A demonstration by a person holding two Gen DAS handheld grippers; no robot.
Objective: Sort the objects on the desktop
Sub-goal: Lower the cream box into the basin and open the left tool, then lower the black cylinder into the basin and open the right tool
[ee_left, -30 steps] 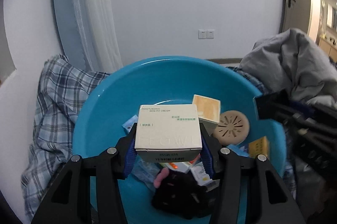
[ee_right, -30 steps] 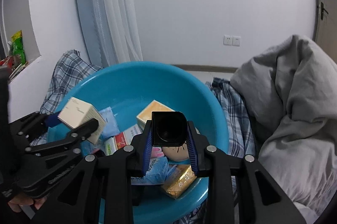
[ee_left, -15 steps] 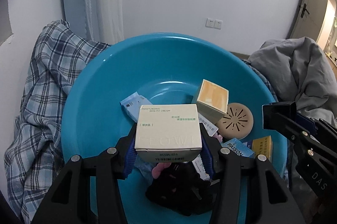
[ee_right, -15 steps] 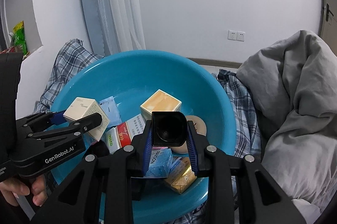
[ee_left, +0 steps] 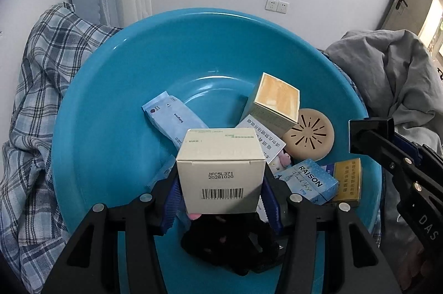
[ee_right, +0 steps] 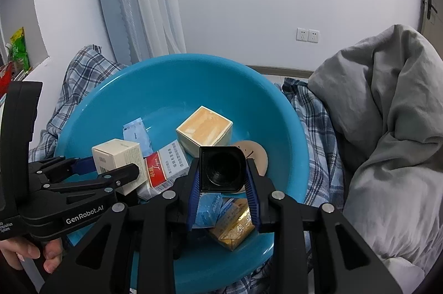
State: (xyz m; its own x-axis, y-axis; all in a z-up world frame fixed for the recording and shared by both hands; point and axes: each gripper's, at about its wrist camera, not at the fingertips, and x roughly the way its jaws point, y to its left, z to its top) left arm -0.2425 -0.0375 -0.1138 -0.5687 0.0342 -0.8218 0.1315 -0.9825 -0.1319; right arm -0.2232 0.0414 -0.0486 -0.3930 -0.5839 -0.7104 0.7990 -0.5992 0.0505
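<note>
The left gripper [ee_left: 221, 193] is clamped on a white box [ee_left: 221, 169], barcode face toward the camera, held above the near half of the blue basin [ee_left: 110, 100]. The right gripper [ee_right: 223, 193] is clamped on a black cube [ee_right: 222, 169] over the basin's near right rim. Inside the basin lie a tan-topped box [ee_left: 277, 103] near the middle, a round beige disc [ee_left: 308, 137] just right of it, and a pale blue packet [ee_left: 174, 119] to the left.
</note>
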